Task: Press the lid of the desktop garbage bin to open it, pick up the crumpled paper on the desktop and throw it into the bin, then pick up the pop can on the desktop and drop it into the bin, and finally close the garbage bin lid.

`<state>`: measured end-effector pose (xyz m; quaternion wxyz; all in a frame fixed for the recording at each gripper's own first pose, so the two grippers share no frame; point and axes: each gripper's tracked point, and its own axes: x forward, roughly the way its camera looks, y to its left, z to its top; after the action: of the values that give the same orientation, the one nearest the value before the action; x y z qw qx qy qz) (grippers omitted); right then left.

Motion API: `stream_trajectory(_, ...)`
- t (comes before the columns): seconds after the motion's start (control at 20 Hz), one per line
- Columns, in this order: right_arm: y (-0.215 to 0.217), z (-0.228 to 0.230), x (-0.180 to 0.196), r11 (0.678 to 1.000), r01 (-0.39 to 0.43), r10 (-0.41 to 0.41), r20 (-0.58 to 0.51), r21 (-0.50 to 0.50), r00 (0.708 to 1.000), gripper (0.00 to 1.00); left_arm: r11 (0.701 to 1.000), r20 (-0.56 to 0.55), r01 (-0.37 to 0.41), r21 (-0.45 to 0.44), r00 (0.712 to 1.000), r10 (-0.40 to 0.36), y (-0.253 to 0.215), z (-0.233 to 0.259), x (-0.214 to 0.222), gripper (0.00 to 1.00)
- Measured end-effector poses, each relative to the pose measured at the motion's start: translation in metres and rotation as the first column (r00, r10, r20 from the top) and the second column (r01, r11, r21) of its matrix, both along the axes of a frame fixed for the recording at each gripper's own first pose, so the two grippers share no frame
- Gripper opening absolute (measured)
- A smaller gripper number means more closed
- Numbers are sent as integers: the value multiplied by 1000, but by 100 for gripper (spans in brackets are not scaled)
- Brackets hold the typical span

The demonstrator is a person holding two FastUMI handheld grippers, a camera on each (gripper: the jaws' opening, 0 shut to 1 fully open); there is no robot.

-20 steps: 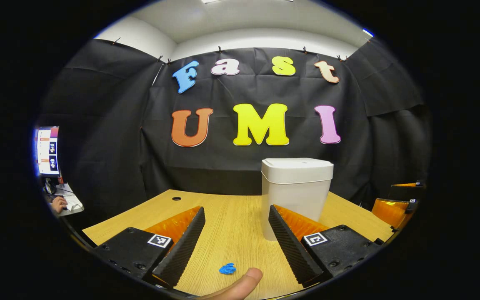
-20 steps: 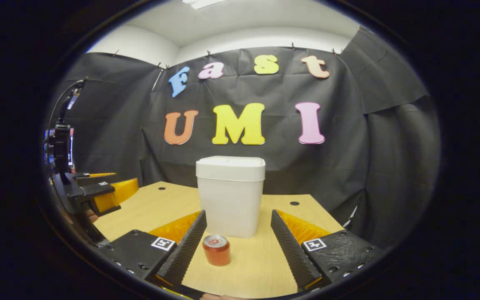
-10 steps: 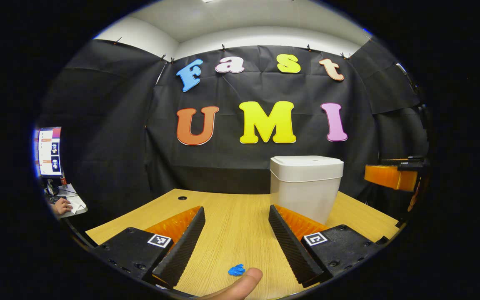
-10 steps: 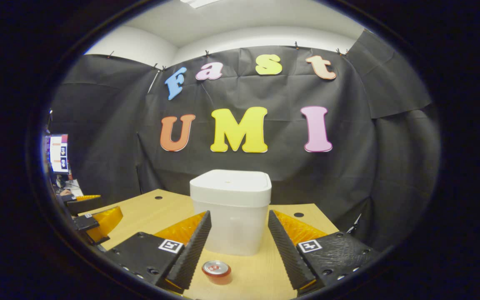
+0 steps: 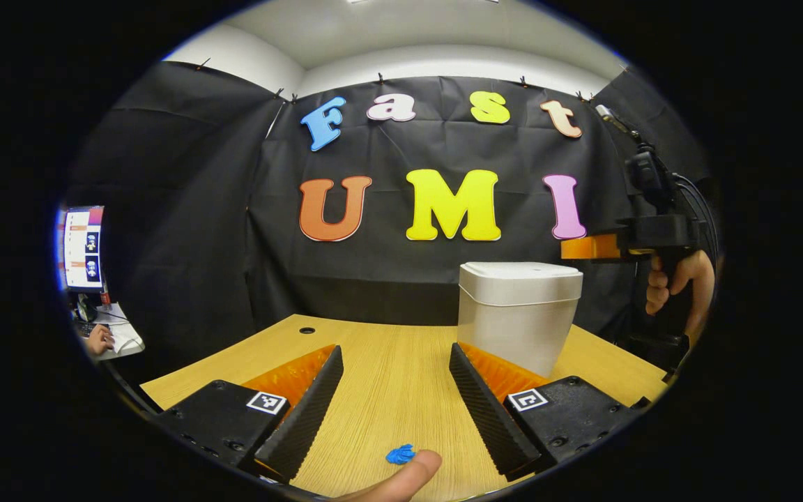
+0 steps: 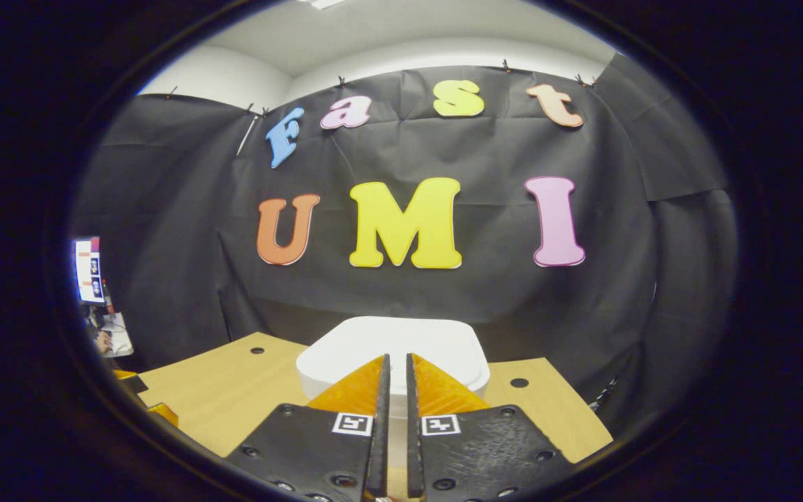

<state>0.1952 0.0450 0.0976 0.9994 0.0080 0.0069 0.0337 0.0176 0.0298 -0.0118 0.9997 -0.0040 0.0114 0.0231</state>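
The white bin (image 5: pixel 520 314) stands on the wooden desk (image 5: pixel 387 369) with its lid down. In the left gripper view it is just beyond my right finger. My left gripper (image 5: pixel 396 359) is open and low over the desk, nothing between its fingers. A small blue crumpled paper (image 5: pixel 399 454) lies near the desk's front edge, beside a thumb (image 5: pixel 405 477). My right gripper (image 6: pixel 394 359) is shut, fingers nearly touching, and hovers just above the bin lid (image 6: pixel 443 345). In the left gripper view the right gripper (image 5: pixel 593 247) hangs above the bin's right side, held by a hand (image 5: pixel 677 279).
A monitor (image 5: pixel 82 247) and another person's hand (image 5: pixel 98 341) are at a side desk to the far left. Cable holes (image 6: pixel 518 383) mark the desk's back corners. The black cloth wall stands close behind the bin.
My right gripper rose, moved forward over the bin and shut its fingers; the red can dropped out of its view. The left gripper barely shifted.
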Motion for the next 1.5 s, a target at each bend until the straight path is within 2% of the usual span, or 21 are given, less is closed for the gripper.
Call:
stream_trajectory(0.05,-2,0,6,1000,8,-8,-7,-2,1000,10,1000,-5,-4,-1,1000,4,2,-2,1,99)
stream_trajectory(0.1,2,0,13,1000,-9,9,-18,-5,1000,1,1000,-12,-8,-4,1000,8,3,-4,1,99)
stream_trajectory(0.15,8,-4,17,999,-39,39,-26,-3,999,0,1000,-18,-7,-6,1000,7,3,-6,2,99)
stream_trajectory(0.3,18,-8,22,999,-52,52,-59,-1,997,0,1000,-33,-16,-11,999,16,8,-10,4,99)
stream_trajectory(0.55,14,-23,33,998,24,-33,-139,-61,990,1,1000,-43,-7,-16,999,7,7,-13,7,99)
stream_trajectory(0.75,14,-29,31,1000,16,-15,-189,5,982,1,1000,-60,-13,-12,998,13,10,-18,10,99)
stream_trajectory(0.85,13,-32,30,1000,6,-7,-201,-5,980,0,1000,-69,-15,-18,997,14,10,-20,11,99)
stream_trajectory(1.0,11,-30,23,1000,2,-5,-183,-15,983,3,1000,-79,-19,-10,997,18,9,-25,14,99)
stream_trajectory(1.25,4,-9,-10,1000,-2,4,-46,31,999,2,1000,-88,-9,17,996,10,4,-29,17,99)
stream_trajectory(1.5,-5,-7,-49,1000,-1,1,5,16,1000,1,1000,-109,17,-24,994,-20,-3,-34,21,99)
